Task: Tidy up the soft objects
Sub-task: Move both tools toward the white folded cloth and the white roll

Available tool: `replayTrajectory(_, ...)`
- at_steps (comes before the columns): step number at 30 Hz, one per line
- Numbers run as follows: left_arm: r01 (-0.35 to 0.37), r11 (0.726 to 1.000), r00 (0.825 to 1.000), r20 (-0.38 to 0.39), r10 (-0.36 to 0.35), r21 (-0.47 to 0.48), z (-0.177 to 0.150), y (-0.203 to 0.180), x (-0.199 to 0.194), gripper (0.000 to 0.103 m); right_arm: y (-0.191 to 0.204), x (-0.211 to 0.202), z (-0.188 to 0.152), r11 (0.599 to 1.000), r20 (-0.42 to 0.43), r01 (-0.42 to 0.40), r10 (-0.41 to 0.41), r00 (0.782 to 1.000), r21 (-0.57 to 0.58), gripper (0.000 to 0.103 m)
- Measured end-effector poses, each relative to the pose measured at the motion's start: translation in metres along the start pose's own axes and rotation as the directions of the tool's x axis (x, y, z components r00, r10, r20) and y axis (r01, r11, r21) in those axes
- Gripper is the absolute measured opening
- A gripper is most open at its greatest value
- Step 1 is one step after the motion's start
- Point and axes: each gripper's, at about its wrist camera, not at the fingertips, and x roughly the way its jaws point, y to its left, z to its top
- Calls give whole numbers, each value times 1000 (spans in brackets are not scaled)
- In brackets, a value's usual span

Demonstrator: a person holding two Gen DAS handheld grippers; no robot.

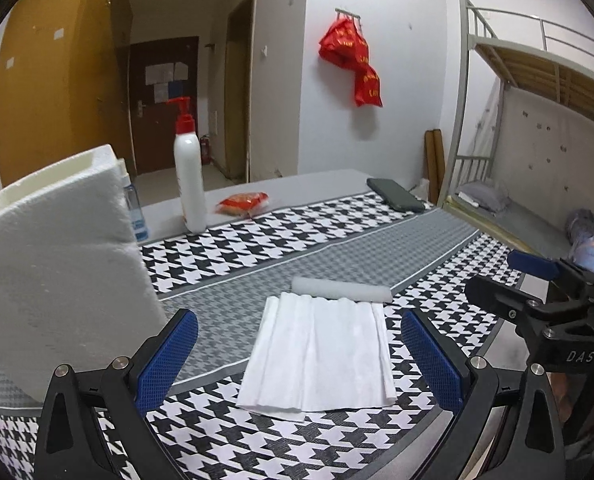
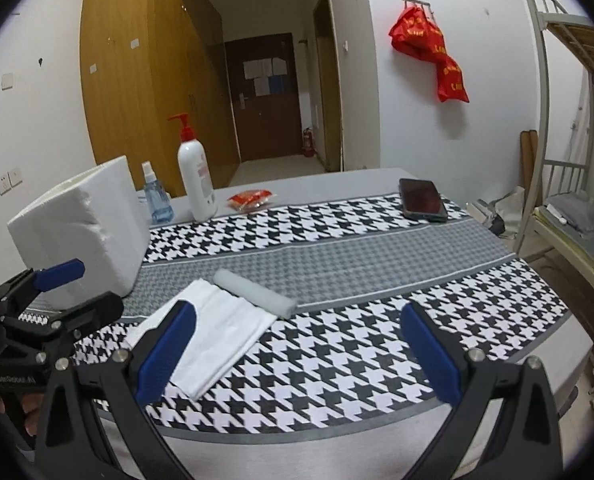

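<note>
White walls (image 2: pixel 417 128), wooden wardrobe (image 2: pixel 137 92), metal bunk bed (image 1: pixel 537 92).

— What sort of place was it?

— A dormitory-style bedroom. A metal bunk bed (image 1: pixel 537 92) stood along the wall, beside a wooden wardrobe (image 2: pixel 137 80).

— Anything else?

— Red bags (image 2: pixel 433 52) hung from a wall hook, near the entrance door (image 2: pixel 265 96).

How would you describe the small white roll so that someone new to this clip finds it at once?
Start at the big white foam box at the table's left, then follow the grey band of the houndstooth cloth toward the middle. There the white roll lies along the far edge of the folded white towel: cylindrical, while the towel is flat.
</note>
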Motion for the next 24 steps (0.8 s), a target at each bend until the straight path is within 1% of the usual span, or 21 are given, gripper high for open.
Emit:
replayTrajectory(11, 34, 998, 997, -72, -31, 44, -3, -15, 23, 102, -15, 19, -1, 1000, -45, -9, 9, 999, 8, 103)
replayTrajectory(14, 27, 999, 994, -105, -23, 35, -4, -14, 31, 102, -18, 22, -2, 1000, -55, -25, 26, 998, 11, 103)
replayTrajectory(17, 40, 999, 990, -138, -35, 30, -7, -13, 37, 102, -18, 28, -3, 999, -73, -36, 36, 997, 1, 103)
replayTrajectory(24, 34, 999, 985, -169, -28, 33, -10, -18, 49, 102, -17, 42, -1, 998, -110, -54, 50, 993, -37, 103)
